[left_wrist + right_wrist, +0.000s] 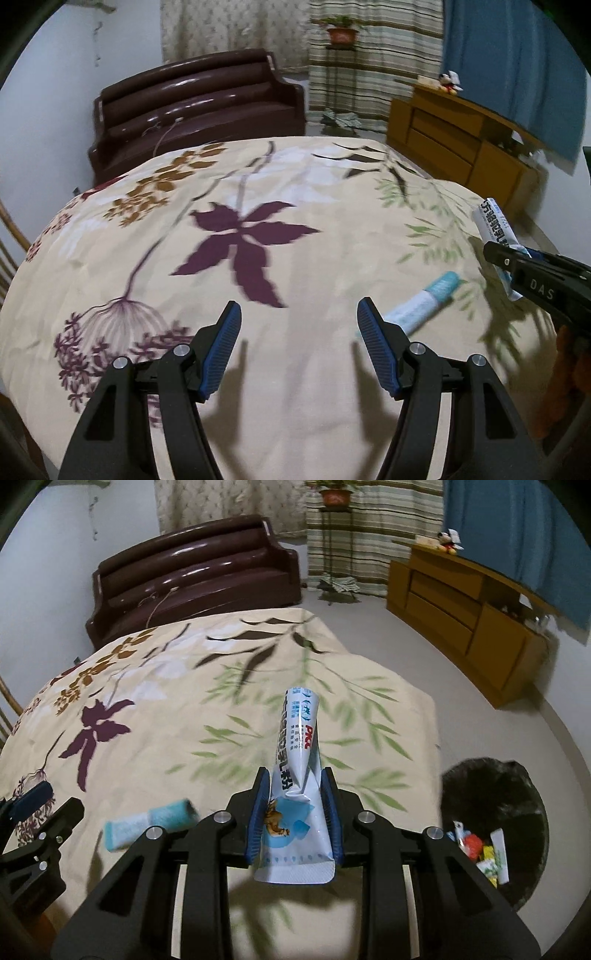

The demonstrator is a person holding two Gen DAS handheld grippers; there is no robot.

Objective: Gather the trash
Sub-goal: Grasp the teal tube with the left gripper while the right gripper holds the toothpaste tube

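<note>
My right gripper (pixel 295 779) is shut on a white and blue powder sachet (pixel 295 760), held upright above the floral cloth. The sachet also shows in the left wrist view (pixel 493 225), with the right gripper (pixel 506 258) at the right edge. My left gripper (pixel 299 314) is open and empty, low over the cloth. A white and teal tube wrapper (pixel 423 302) lies on the cloth just right of the left gripper's right finger; it also shows in the right wrist view (pixel 147 825). A black trash bin (pixel 495 827) stands on the floor at the right, holding several wrappers.
The floral tablecloth (pixel 258 206) covers the table. A dark brown sofa (pixel 195 107) stands behind it. A wooden cabinet (pixel 454 140) lines the right wall. A plant stand (pixel 341 66) stands by the curtains. The left gripper (pixel 40 812) shows at the left edge of the right wrist view.
</note>
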